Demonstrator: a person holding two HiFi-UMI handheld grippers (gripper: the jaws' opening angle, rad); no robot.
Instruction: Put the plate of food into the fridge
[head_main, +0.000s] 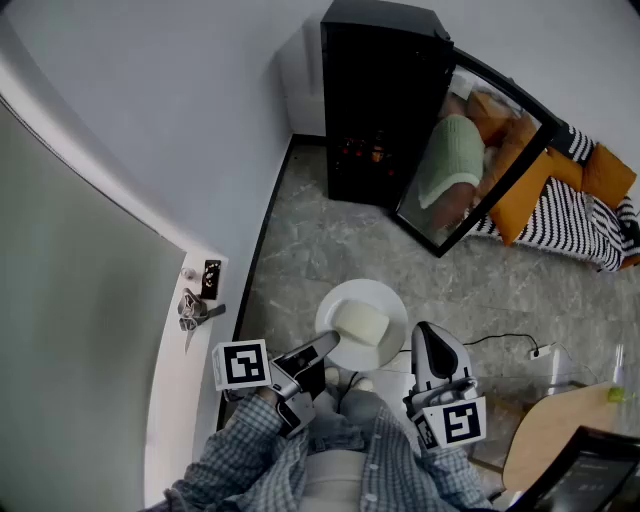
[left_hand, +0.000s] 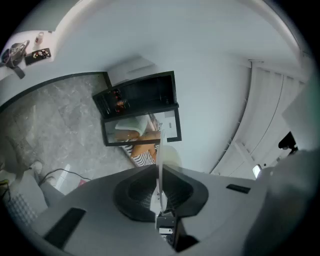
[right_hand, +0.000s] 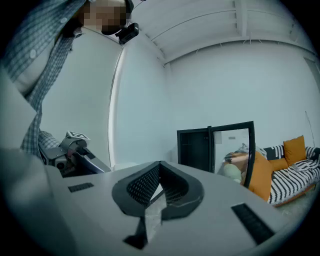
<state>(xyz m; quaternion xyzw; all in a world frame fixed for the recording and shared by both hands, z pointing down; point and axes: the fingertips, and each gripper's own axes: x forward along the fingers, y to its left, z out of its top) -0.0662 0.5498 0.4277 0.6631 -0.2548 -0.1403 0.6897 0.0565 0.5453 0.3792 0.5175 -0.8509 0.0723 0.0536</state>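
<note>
**A:** What's the room like?

**B:** A white wall (head_main: 180, 100) and a grey marbled floor (head_main: 300, 250). A black fridge (head_main: 370, 90) stands against the wall with its glass door (head_main: 480, 150) swung open. To its right is a sofa (head_main: 585, 215) with a striped cover and orange cushions.

**A:** And the plate?

**B:** The white plate (head_main: 388, 298), carrying a pale block of food (head_main: 360, 322), is held above the floor, well short of the fridge. The left gripper (head_main: 328, 344) pinches its rim. The right gripper (head_main: 427, 332) is closed on nothing, just beside the plate. Keys (head_main: 192, 308) lie on a white ledge (head_main: 175, 400).
</note>
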